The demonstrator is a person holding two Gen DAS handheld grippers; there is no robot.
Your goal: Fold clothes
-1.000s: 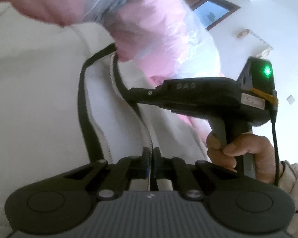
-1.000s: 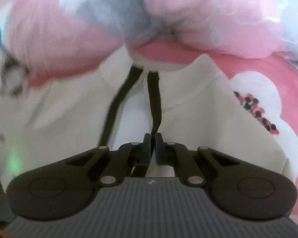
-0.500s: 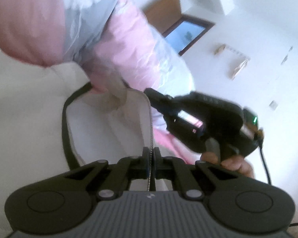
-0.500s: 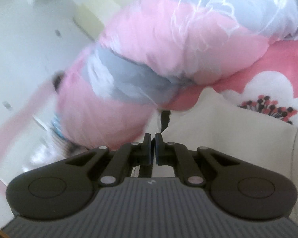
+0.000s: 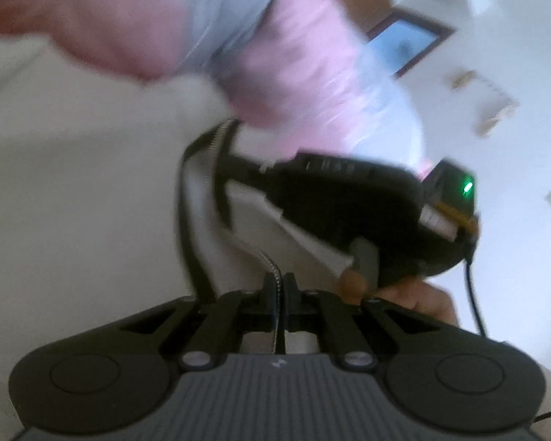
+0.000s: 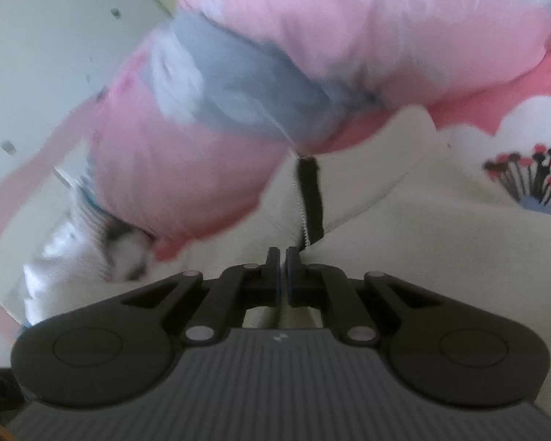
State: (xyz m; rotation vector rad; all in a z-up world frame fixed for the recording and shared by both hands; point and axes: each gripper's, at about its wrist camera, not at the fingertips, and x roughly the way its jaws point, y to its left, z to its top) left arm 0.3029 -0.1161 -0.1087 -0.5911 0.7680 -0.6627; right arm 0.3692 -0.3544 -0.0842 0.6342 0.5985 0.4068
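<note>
Both tongs, left [image 5: 279, 286] and right [image 6: 283, 261], are clamped on the cream jacket's [image 5: 73, 183] zipper edges, lower centre, so folding looks mid-way, unfinished.

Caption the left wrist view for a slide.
Left claw shut on cream zip-up jacket's zipper edge; right claw pinches it farther along, beneath a pink-and-grey quilt.

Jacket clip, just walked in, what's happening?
A person is handling a cream zip jacket with two handheld claws. The left claw is shut on the zipper edge. The right claw is also shut, pinching the jacket near its dark-trimmed zipper; in the left view it reaches in from the right with a hand on its grip. The jacket lies on a pink floral sheet beside a pink-and-grey duvet. No fold is visible yet.
</note>
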